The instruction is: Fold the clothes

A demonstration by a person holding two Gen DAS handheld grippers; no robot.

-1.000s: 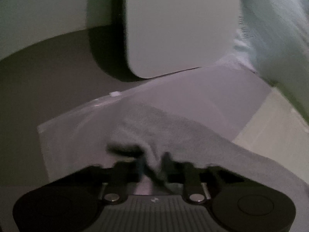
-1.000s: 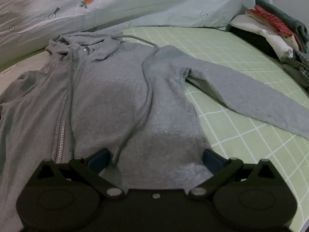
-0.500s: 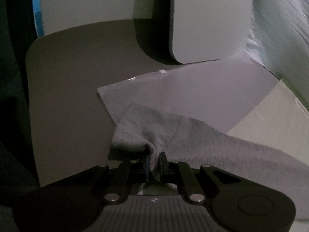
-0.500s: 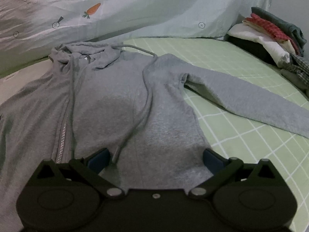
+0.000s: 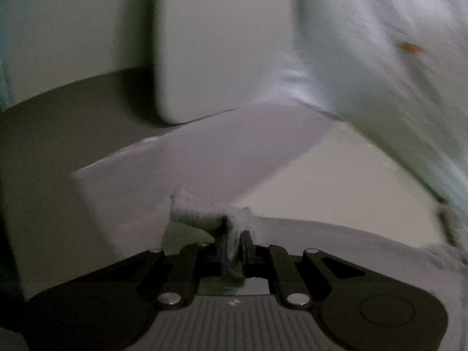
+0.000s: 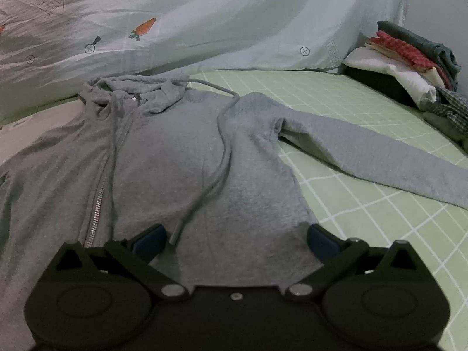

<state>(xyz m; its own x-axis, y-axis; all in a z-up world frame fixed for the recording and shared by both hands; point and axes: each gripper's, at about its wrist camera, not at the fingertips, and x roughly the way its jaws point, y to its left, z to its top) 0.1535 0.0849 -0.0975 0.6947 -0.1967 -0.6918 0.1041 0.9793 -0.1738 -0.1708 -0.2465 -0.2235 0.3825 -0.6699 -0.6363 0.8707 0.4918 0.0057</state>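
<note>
A grey zip hoodie (image 6: 181, 161) lies face up on the green checked bed sheet (image 6: 380, 204), hood toward the back, its right sleeve (image 6: 380, 158) stretched out to the right. My right gripper (image 6: 234, 239) hovers open above the hoodie's lower front, fingers wide apart with nothing between them. In the left wrist view my left gripper (image 5: 232, 242) is shut on the cuff of the hoodie's other sleeve (image 5: 210, 213), and the sleeve trails off to the right. The rest of the hoodie is out of that view.
A pale blue duvet with carrot prints (image 6: 175, 23) is bunched along the back of the bed. A stack of folded clothes (image 6: 409, 58) sits at the far right. Left of the bed are a lilac sheet edge (image 5: 219, 152), a dark floor (image 5: 44, 152) and a white panel (image 5: 222, 44).
My left gripper has swung right with the sleeve cuff held, lifting it closer to the bed edge. My right gripper has edged forward and lower over the hoodie, staying open.
</note>
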